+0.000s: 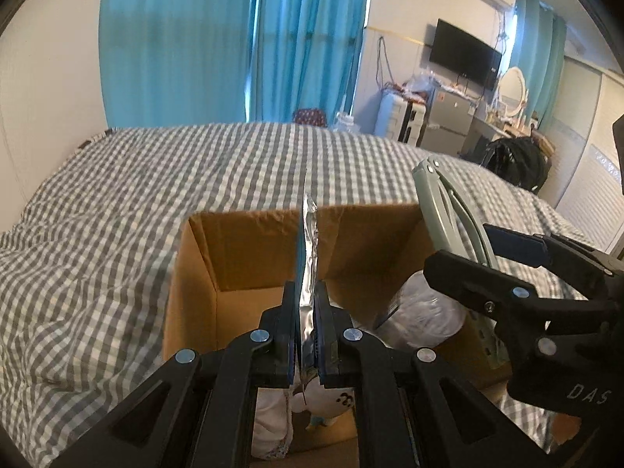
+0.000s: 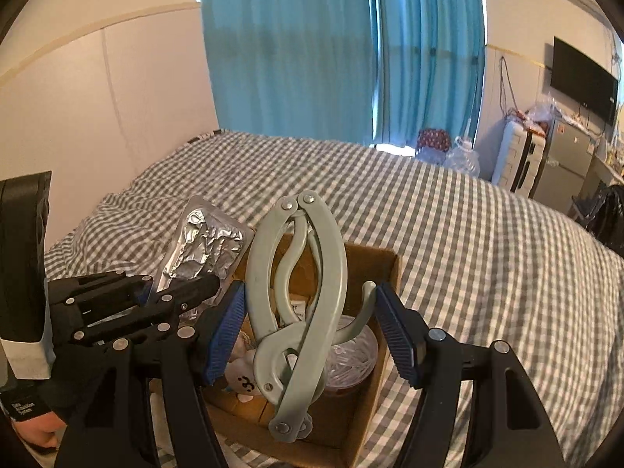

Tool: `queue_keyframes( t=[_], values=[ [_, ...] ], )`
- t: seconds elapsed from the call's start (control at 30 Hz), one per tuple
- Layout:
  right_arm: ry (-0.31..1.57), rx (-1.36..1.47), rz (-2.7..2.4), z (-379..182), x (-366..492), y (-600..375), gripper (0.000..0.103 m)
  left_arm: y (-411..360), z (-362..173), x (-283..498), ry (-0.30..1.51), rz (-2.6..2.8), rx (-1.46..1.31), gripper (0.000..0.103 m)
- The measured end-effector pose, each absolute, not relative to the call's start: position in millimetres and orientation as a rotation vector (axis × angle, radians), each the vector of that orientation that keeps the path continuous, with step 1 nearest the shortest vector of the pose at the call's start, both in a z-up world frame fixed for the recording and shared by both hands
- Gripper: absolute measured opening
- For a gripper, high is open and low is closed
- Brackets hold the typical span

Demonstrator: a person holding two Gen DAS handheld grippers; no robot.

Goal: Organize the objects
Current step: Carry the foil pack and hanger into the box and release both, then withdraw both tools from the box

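An open cardboard box [image 1: 249, 249] sits on the checked bed. My left gripper [image 1: 306, 335] is shut on a flat silver foil packet [image 1: 309, 241], held edge-on above the box; the packet also shows in the right wrist view [image 2: 206, 245]. My right gripper [image 2: 308, 331] holds a grey-green metal folding tool [image 2: 300, 292] between its blue pads [image 2: 224, 327], over the box [image 2: 386, 269]. The tool also shows in the left wrist view [image 1: 448, 210]. Inside the box lie a clear plastic lidded tub [image 2: 355, 355] and a small white plush figure [image 2: 243, 384].
The grey-and-white checked bedspread [image 1: 117, 210] spreads all around the box. Blue curtains [image 1: 234, 39] hang behind the bed. A suitcase [image 2: 518, 160], a small fridge [image 1: 448, 117], a wall TV [image 1: 464, 54] and a black bag [image 1: 514, 163] stand at the far right.
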State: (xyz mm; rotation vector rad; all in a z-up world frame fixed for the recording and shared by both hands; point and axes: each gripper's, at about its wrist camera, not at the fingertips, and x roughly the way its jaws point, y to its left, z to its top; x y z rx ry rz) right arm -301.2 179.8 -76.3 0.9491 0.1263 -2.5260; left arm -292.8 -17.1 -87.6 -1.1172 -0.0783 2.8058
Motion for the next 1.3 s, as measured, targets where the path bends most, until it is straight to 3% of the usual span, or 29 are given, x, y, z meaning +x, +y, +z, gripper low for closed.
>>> queue_keyframes(
  t=[0.47, 0.53, 0.7, 0.87, 1.0, 1.3],
  values=[
    [0.065, 1.004, -2.495, -96, -312, 183, 0.068, -20, -92, -288, -0.102, 2.8, -1.164, 0.01],
    [0.064, 0.988, -2.506, -90, -305, 183, 0.068, -18, -83, -283, -0.095, 2.812, -1.153, 0.015],
    [0.028, 0.927, -2.562, -59, -290, 194, 0.068, -17, -55, -266, -0.121, 2.845, -1.117, 0.054],
    [0.008, 0.859, -2.609, -19, -262, 206, 0.074, -13, -14, -237, -0.088, 2.892, -1.022, 0.059],
    [0.007, 0.805, -2.638, 11, -235, 215, 0.081, -15, 17, -211, -0.081, 2.929, -0.946, 0.076],
    [0.082, 0.673, -2.704, 67, -160, 228, 0.092, -19, 61, -147, -0.05, 3.05, -0.803, 0.1]
  ],
)
